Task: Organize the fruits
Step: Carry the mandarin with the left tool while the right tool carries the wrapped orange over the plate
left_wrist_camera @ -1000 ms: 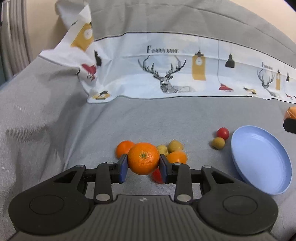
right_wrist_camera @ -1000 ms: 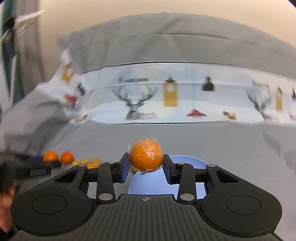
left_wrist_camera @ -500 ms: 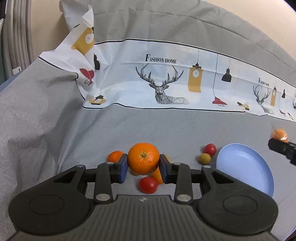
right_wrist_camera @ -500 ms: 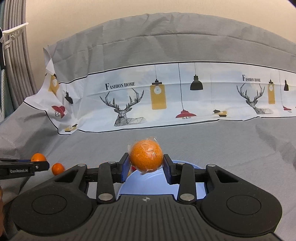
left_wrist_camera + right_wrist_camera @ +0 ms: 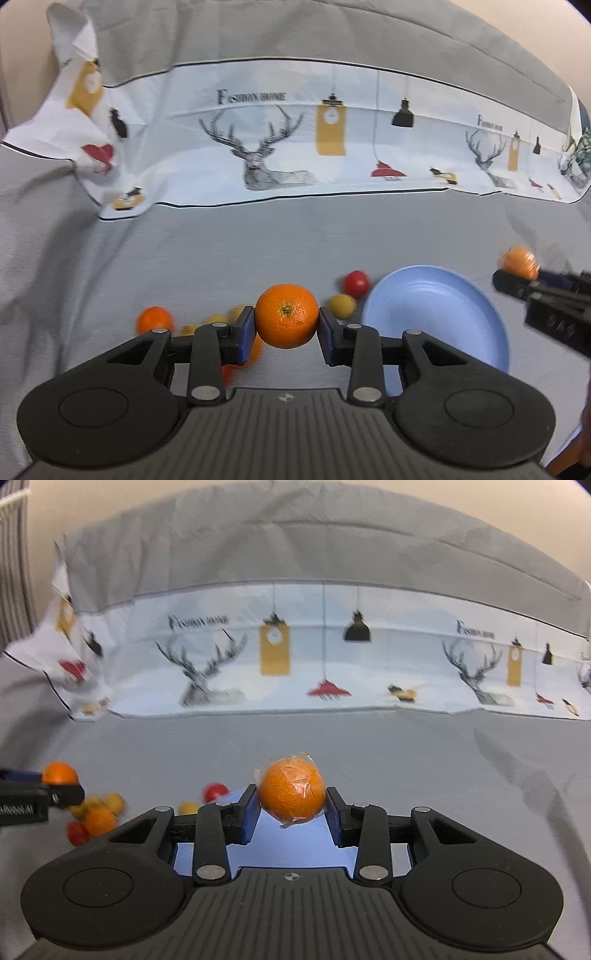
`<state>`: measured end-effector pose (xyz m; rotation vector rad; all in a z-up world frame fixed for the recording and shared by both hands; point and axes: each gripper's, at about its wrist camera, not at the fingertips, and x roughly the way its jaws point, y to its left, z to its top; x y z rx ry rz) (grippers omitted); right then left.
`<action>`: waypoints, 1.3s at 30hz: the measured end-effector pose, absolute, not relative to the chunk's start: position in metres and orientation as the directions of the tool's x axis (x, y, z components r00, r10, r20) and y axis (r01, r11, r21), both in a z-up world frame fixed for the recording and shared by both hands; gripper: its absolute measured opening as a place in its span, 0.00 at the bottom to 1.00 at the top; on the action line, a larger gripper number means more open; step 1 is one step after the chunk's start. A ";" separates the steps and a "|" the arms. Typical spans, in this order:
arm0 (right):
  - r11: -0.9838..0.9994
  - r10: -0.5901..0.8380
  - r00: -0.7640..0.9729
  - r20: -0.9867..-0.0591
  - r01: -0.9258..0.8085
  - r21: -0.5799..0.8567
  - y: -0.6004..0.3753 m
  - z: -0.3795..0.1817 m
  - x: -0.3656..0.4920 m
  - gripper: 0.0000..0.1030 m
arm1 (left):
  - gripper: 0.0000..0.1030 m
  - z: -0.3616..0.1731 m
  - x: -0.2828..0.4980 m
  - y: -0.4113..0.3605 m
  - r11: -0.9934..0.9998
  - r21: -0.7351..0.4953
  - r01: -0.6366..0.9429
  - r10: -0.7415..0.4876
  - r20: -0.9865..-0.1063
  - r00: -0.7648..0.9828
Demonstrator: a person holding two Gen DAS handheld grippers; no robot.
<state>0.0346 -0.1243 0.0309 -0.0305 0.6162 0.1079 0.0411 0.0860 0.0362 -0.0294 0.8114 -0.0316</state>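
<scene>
My left gripper [image 5: 287,320] is shut on a bare orange [image 5: 286,316], held above the grey cloth just left of the blue plate [image 5: 436,317]. My right gripper [image 5: 291,801] is shut on an orange wrapped in clear film [image 5: 291,792], hanging over the same blue plate [image 5: 288,843]. In the left wrist view the right gripper [image 5: 517,271] shows at the right edge with its wrapped orange [image 5: 518,261]. The right wrist view shows the left gripper [image 5: 55,786] at the left edge with its orange [image 5: 59,772].
Loose fruit lies on the grey cloth left of the plate: a red tomato [image 5: 356,282], a yellow fruit [image 5: 342,305], another orange [image 5: 155,319] and several small yellow and red ones [image 5: 94,812]. A white printed cloth [image 5: 295,147] rises at the back.
The left gripper rose and swung right with its orange, so the plate and the right gripper sit closer in its view. The right gripper shifted over the plate, its orange still held.
</scene>
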 end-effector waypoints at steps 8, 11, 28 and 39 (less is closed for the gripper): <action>0.999 0.041 0.775 -0.631 -0.034 0.023 -0.144 0.025 0.043 0.38 | 0.38 0.033 0.051 0.049 0.992 -0.083 0.091 -0.123 -0.734 0.668; 0.999 0.034 0.769 -0.639 -0.022 0.028 -0.147 0.024 0.047 0.38 | 0.38 0.027 0.051 0.043 0.988 -0.099 0.116 -0.152 -0.733 0.663; 1.000 0.005 0.748 -0.664 0.015 0.024 -0.150 0.023 0.053 0.38 | 0.38 0.020 0.046 0.027 0.962 -0.139 0.237 -0.265 -0.699 0.664; 0.998 -0.006 0.689 -0.725 0.048 0.038 -0.161 0.003 0.058 0.38 | 0.38 0.009 0.045 0.011 0.933 -0.159 0.322 -0.335 -0.711 0.619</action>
